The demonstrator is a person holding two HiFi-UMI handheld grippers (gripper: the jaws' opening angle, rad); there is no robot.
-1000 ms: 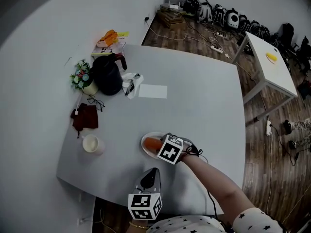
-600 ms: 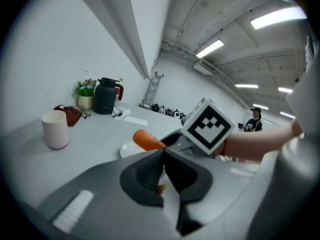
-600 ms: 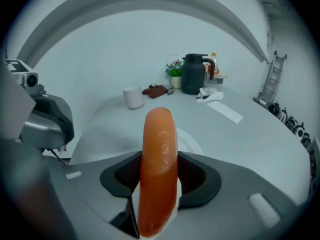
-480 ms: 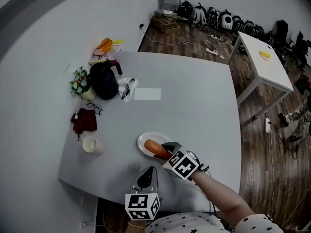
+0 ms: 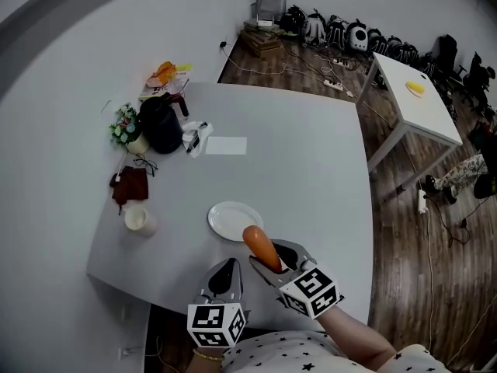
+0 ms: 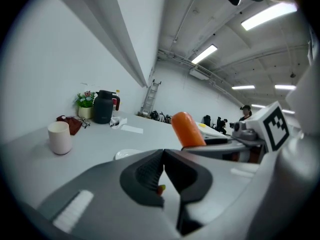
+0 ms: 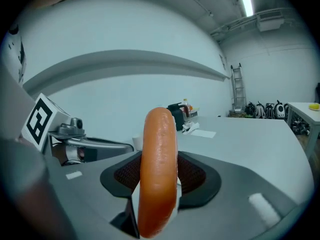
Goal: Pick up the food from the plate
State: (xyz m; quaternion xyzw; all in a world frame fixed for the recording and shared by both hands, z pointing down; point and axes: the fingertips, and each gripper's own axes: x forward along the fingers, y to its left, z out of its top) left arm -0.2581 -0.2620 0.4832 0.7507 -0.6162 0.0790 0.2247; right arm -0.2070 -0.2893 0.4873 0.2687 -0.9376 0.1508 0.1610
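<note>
An orange sausage (image 5: 262,249) is clamped in my right gripper (image 5: 273,266), held up in the air just near of the white plate (image 5: 234,221), which lies bare on the grey table. In the right gripper view the sausage (image 7: 159,174) stands nearly upright between the two dark pads, which press on its sides. My left gripper (image 5: 226,275) hovers at the table's near edge, left of the right one, its jaws shut with nothing held. In the left gripper view the sausage (image 6: 187,129) rises above the shut jaws, with the plate (image 6: 127,154) behind.
At the far left of the table (image 5: 311,169) stand a black kettle (image 5: 161,124), a small flower pot (image 5: 128,123), a dark red cloth (image 5: 129,185) and a white cup (image 5: 138,220). A paper sheet (image 5: 226,145) lies near the kettle. A second white table (image 5: 409,92) stands at the right.
My right gripper lifted the sausage off the plate, drew it back toward the table's near edge and rolled it upright. The plate is now bare. My left gripper rose a little.
</note>
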